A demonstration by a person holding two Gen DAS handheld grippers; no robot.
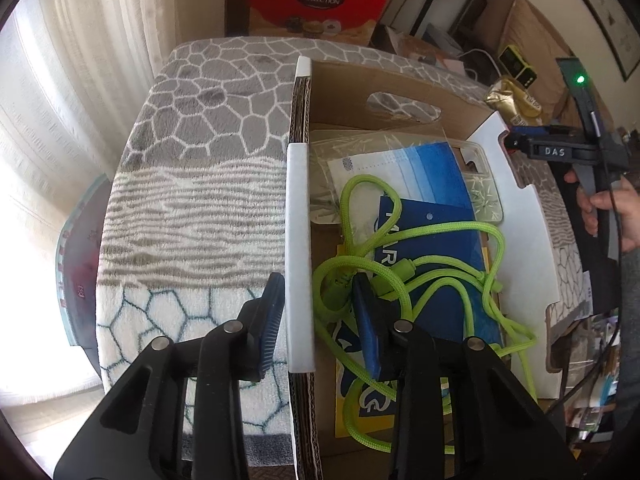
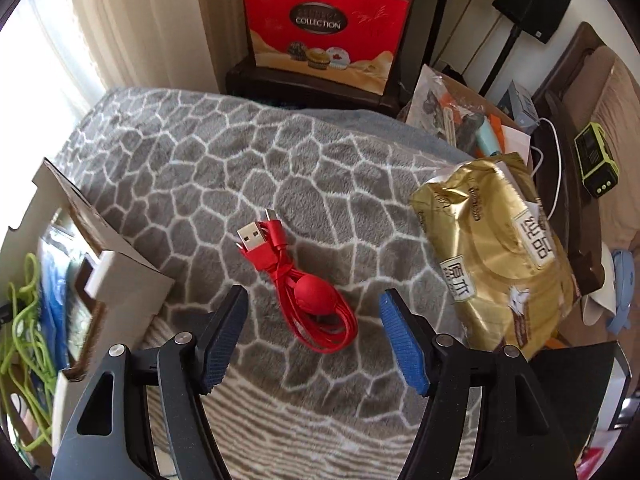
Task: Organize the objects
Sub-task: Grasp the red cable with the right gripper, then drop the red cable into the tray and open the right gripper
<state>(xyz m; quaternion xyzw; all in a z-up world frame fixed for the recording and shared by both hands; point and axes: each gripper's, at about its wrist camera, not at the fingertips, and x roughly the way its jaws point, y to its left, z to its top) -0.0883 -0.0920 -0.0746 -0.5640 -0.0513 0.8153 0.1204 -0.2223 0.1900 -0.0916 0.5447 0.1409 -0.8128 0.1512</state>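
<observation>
A cardboard box (image 1: 300, 216) stands on a grey patterned blanket (image 1: 200, 160). Inside lie a lime-green cord (image 1: 420, 276), a blue packet (image 1: 436, 248) and a clear packet (image 1: 400, 148). My left gripper (image 1: 316, 308) is open and straddles the box's left wall, one finger outside and one inside by the green cord. My right gripper (image 2: 314, 320) is open just above a coiled red USB cable (image 2: 304, 280) on the blanket (image 2: 240, 160). A gold packet (image 2: 492, 248) lies to its right. The box (image 2: 100, 264) is at its left.
A red gift box (image 2: 324, 24) stands on a dark stand behind the blanket. Cluttered items and a green device (image 2: 596, 164) sit at the right. A curtain (image 1: 80, 80) hangs at the left.
</observation>
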